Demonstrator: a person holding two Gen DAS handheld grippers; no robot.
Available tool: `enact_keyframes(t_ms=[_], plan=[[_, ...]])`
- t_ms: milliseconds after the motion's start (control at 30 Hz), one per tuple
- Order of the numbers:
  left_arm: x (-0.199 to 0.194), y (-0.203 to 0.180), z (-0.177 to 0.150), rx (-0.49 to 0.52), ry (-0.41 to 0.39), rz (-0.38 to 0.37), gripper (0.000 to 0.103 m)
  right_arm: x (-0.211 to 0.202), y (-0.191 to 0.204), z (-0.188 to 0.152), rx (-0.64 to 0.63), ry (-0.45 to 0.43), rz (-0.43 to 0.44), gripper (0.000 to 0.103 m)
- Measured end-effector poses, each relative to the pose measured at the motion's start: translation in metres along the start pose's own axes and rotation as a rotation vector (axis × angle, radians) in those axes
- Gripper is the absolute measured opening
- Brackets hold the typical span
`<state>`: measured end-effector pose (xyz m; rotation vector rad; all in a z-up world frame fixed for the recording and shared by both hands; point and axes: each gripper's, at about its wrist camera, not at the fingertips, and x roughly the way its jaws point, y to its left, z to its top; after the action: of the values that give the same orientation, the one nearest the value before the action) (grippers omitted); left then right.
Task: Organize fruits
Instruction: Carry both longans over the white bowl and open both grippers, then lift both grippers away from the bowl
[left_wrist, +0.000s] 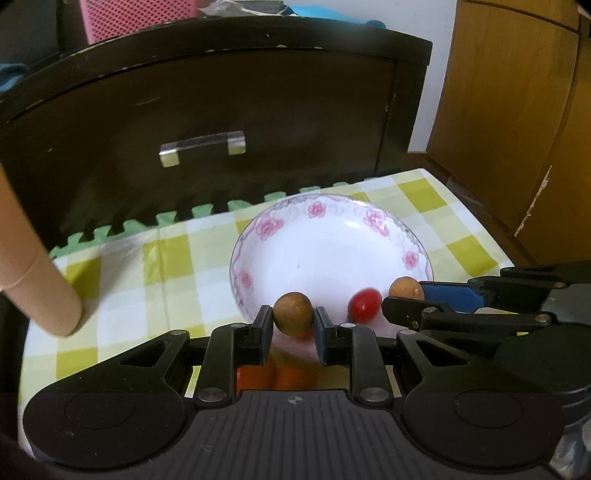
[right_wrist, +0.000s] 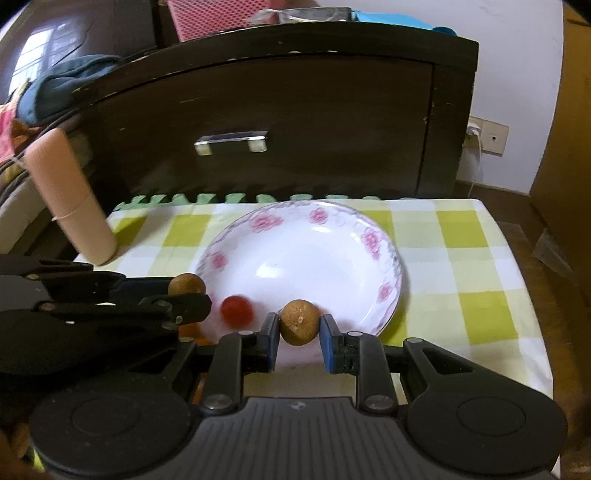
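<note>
A white bowl with pink flowers (left_wrist: 325, 251) (right_wrist: 314, 258) stands on a green-and-white checked cloth (left_wrist: 122, 280). My left gripper (left_wrist: 293, 314) is shut on a round brown fruit (left_wrist: 293, 308) at the bowl's near rim. My right gripper (right_wrist: 299, 321) is shut on a second brown fruit (right_wrist: 298, 325), also at the near rim. Each gripper shows sideways in the other's view: the right gripper (left_wrist: 404, 293) with its fruit (left_wrist: 405, 287), the left gripper (right_wrist: 186, 291) with its fruit (right_wrist: 186, 283). A blurred red cherry tomato (left_wrist: 365, 304) (right_wrist: 236, 311) sits between them inside the near edge of the bowl.
A dark cabinet with a metal handle (left_wrist: 202, 147) (right_wrist: 231, 142) rises right behind the cloth. A tan cardboard tube (left_wrist: 40, 295) (right_wrist: 70, 206) leans in at the left. Orange fruit (left_wrist: 273, 374) lies under my left gripper. Wooden furniture (left_wrist: 517, 110) stands at the right.
</note>
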<state>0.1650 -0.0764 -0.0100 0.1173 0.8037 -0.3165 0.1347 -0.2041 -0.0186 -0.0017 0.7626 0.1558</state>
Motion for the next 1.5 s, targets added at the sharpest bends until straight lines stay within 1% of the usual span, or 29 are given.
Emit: enact_keyframes(t_ms=[267,433,600,933,1067,1233,1500], plan=[[0.025,-0.002,0.009,0.002,0.001,0.004,0.030,0.026,-0.014,0.018,-0.003,0.012,-0.023,0.023],[0.034,0.001,0.012,-0.004,0.011,0.002,0.029,0.040,-0.021,0.024,0.026,0.019,-0.018,0.023],[0.039,0.005,0.013,-0.015,0.020,0.002,0.029,0.046,-0.022,0.026,0.043,0.024,-0.002,0.024],[0.039,0.006,0.013,-0.020,0.023,0.008,0.030,0.048,-0.020,0.026,0.044,0.019,-0.001,0.024],[0.039,0.006,0.013,-0.025,0.020,0.016,0.034,0.047,-0.020,0.026,0.048,0.015,-0.006,0.024],[0.037,0.007,0.013,-0.027,0.014,0.024,0.036,0.046,-0.019,0.027,0.048,0.010,-0.007,0.024],[0.031,0.008,0.015,-0.034,0.003,0.035,0.043,0.040,-0.018,0.029,0.051,-0.005,-0.012,0.024]])
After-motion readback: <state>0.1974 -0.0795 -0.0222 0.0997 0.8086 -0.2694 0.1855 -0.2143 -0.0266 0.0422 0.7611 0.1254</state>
